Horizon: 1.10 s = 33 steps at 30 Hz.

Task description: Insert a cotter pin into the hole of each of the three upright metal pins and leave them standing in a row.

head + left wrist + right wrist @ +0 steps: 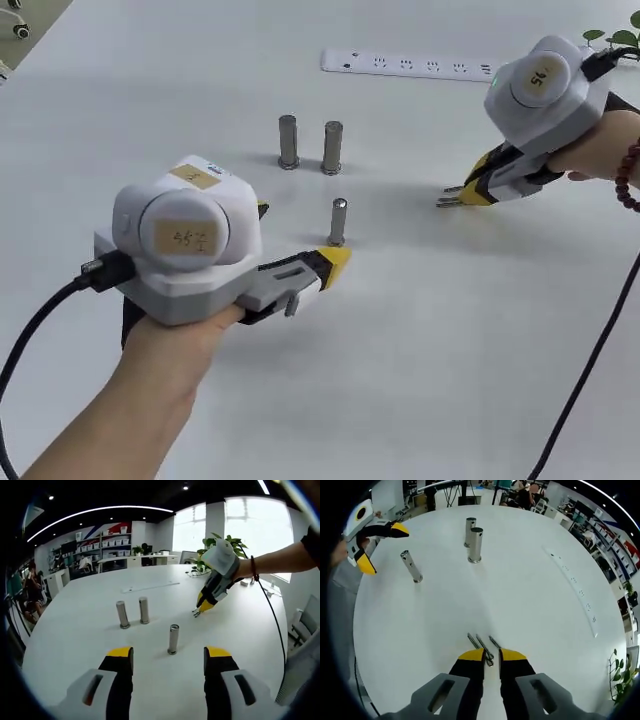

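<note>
The three pins (332, 147) stand upright on the table (420, 380) in the upper middle of the head view. Two are side by side and a lone pin (338, 222) stands below them, so they do not make a row. I see no cotter pin in any of them.

The cotter pins (472, 641) lie loose at lower centre of the right gripper view, three of them close together, just ahead of the right gripper (492, 655). Its jaws are drawn nearly together with the end of the middle cotter pin (484, 649) in the gap, though I cannot tell whether they actually pinch it.

The left gripper (169, 652) hangs spread wide and empty, with the lone pin framed between its tips.

I judge this to be the first pick-up. Next I need a firm pinch on one cotter pin without dragging its neighbours. Then I must lift it and carry it to a pin, with my left claw closing on that pin to steady it.

The right gripper view separates the cotter pins, which the head view shows as a small tangle at the right gripper's tip. The left gripper view shows the lone pin squarely lined up and the right gripper at its upper right. The head view alone gives the power strip (400, 65) along the top.
</note>
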Tool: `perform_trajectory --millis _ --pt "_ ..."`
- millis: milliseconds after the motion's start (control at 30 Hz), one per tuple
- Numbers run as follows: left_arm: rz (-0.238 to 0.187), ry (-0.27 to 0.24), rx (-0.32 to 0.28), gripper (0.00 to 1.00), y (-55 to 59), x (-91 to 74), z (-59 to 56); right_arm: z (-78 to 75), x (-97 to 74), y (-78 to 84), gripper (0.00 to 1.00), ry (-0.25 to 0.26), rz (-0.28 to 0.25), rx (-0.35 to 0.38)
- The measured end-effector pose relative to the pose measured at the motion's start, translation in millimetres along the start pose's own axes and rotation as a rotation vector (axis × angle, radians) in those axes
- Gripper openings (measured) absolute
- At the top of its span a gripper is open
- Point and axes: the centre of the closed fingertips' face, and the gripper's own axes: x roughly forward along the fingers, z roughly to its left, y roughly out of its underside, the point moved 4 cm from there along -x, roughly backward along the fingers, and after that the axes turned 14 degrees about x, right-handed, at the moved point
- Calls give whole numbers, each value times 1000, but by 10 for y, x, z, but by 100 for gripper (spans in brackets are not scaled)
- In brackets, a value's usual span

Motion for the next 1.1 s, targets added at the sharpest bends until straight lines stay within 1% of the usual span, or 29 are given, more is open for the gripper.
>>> perform_trajectory --millis 167,233,300,367,567,833,1100 --pt "7 0 0 56 13 -10 -1 -16 9 -11 6 -21 22 -9" --pt "7 -1 0 56 13 -15 -3 -55 33 -15 5 -30 32 -16" --pt "7 -1 -1 56 12 -20 -4 -30 33 8 5 -35 41 -21" --pt "6 -3 -2 56 9 -25 -1 -66 55 -2 5 -39 50 -32" --pt "5 -3 -5 56 11 -30 1 -36 57 -8 4 -57 66 -44" --pt "3 -2 -7 55 8 -40 2 -49 59 -24 5 -99 95 -7" --pt "4 -7 -7 54 17 -54 20 -63 56 -48 4 -99 101 -25"
